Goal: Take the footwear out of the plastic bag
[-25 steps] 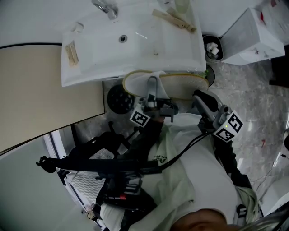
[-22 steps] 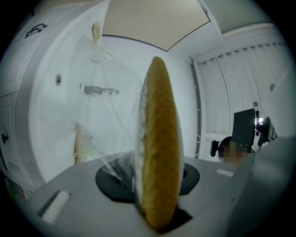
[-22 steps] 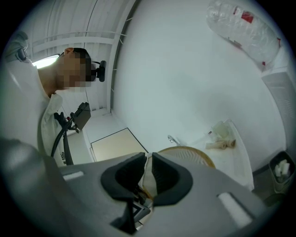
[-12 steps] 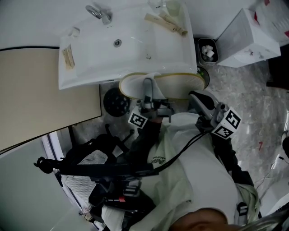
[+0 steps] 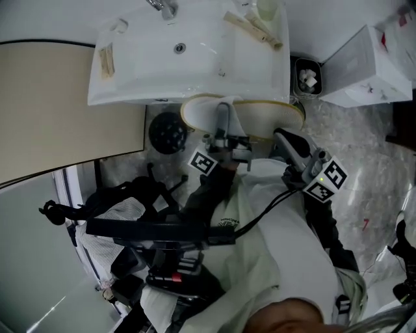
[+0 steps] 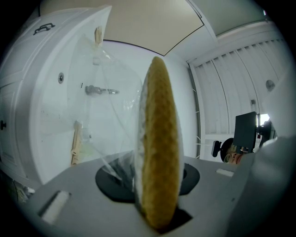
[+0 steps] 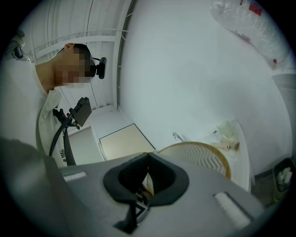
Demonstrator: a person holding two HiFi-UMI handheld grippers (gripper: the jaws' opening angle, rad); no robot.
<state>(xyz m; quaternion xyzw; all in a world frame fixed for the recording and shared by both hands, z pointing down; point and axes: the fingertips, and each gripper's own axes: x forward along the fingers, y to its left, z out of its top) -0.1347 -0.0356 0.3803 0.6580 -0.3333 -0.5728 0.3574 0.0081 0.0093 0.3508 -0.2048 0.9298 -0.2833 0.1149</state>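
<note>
While I'm holding both grippers up in front of my chest, the slipper (image 5: pixel 266 120) is hanging between them just below the front edge of the white sink (image 5: pixel 195 65). In the head view its long side is running left to right.

Left gripper (image 5: pixel 223 112) is clamping the slipper at a narrow opening. In the left gripper view the tan textured sole (image 6: pixel 159 139) is standing edge-on, straight up out of the jaws, and filling the middle of the view. The clear plastic bag (image 6: pixel 115 115) is draping along the slipper's left face and going down into the jaws beside it. I can't tell how much of the slipper the bag is covering.

Right gripper (image 5: pixel 281 135) is sitting at the slipper's right end with its jaws fully together. In the right gripper view a thin pale sliver is showing in the slot between the pads (image 7: pixel 147 183). I can't tell whether that's bag film or slipper edge. The ribbed sole with its yellow rim (image 7: pixel 203 159) is lying just beyond the jaws there.

Around it: the tap (image 5: pixel 162 6) is showing at the top edge, a small bin (image 5: pixel 305 75) is standing on the floor right of the sink, and a round black floor drain (image 5: pixel 166 133) is lying under the sink, left of the slipper.
</note>
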